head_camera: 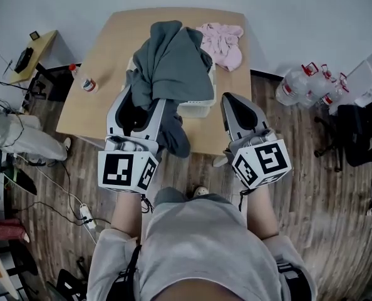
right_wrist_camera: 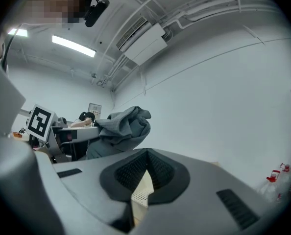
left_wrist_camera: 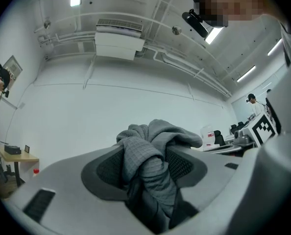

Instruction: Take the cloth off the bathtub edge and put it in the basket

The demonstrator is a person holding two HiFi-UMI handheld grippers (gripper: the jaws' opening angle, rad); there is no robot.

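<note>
Cloth (head_camera: 170, 68), grey and bunched, hung from my left gripper (head_camera: 143, 99), whose jaws were clamped on it, over the white basket (head_camera: 197, 107) on the wooden table (head_camera: 104, 61). My right gripper (head_camera: 233, 100) hovered beside the basket, jaws together, holding nothing.

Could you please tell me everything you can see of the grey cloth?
The grey cloth is a soft, waffle-textured fabric, crumpled into thick folds. The left tool is shut on a bunched part of it. It is held over the white basket on the wooden table, one end hanging past the table's near edge. Whether it touches the basket cannot be told.
</note>
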